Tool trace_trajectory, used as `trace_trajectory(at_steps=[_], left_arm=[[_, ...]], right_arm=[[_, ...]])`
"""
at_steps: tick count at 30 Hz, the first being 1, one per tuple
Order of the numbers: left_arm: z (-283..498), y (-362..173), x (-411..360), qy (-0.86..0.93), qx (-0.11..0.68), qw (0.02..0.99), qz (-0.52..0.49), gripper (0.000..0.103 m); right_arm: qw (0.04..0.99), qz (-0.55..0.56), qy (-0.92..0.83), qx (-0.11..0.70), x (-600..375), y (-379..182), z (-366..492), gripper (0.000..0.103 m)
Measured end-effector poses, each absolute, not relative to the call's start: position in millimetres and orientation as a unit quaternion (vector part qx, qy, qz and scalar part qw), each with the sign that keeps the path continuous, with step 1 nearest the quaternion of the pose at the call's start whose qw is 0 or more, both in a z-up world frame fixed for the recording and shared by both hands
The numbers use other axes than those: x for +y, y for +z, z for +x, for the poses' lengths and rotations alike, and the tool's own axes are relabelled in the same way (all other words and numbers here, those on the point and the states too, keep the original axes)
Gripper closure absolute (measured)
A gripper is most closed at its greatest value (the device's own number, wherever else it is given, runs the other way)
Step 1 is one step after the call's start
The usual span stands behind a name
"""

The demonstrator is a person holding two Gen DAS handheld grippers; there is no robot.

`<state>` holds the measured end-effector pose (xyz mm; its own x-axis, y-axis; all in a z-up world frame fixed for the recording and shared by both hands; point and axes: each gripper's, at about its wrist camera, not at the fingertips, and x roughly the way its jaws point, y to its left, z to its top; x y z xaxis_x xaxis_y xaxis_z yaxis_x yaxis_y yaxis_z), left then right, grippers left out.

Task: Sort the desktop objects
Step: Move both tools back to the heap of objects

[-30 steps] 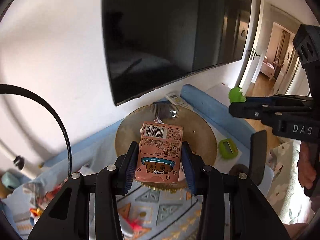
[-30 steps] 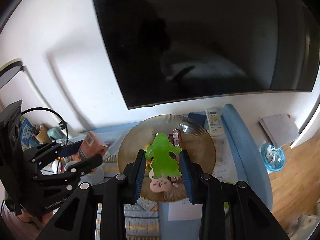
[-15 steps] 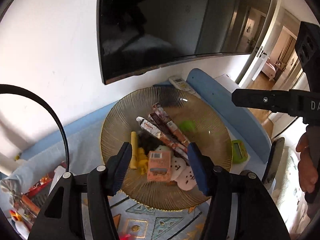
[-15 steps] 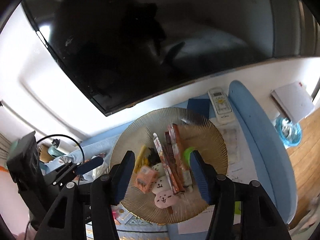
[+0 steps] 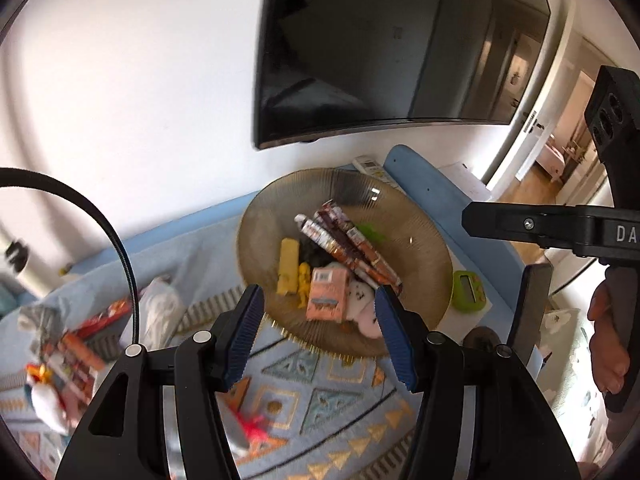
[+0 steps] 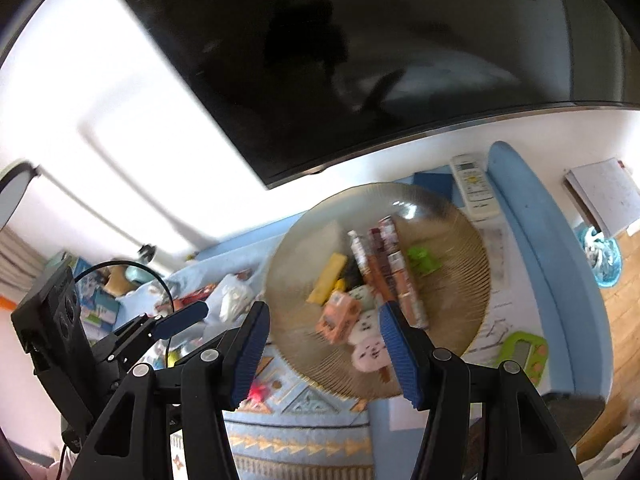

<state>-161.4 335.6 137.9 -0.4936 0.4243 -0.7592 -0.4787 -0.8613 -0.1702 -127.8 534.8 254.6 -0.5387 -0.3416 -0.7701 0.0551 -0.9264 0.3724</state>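
Left wrist view: left gripper point(image 5: 318, 330) spread wide, empty, above glass dish point(image 5: 424, 256). Pink box point(image 5: 328, 294) and green figure point(image 5: 370, 232) lying inside dish. Right gripper point(image 6: 323, 340) likewise wide, empty.

The big plate point(image 5: 420, 248) looks like see-through brownish glass with fine ribs and a shiny spot. The pink box point(image 5: 328, 294) looks like matt paper card. The snack sticks point(image 5: 348, 246) have shiny wrappers. The mat point(image 5: 320, 396) under the plate looks like woven cloth. The left hand-held gripper point(image 5: 318, 336) is matt black plastic with ribbed blue pads point(image 5: 246, 332) and small shiny metal screws.
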Motion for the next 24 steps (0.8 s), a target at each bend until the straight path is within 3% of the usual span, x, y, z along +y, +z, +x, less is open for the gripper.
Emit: trace_trajectory(at_steps=[8,24], left_arm=[[-133,142,292,0.87,-0.017,0.237,-0.432,0.047],[-90,116,183,0.866,-0.038,0.187,-0.462,0.047]], right_arm=[[0.135,0.472,-0.861,-0.134,494,259,-102,0.047],[0.162,0.494,-0.847,-0.115,397,245,-71,0.047]])
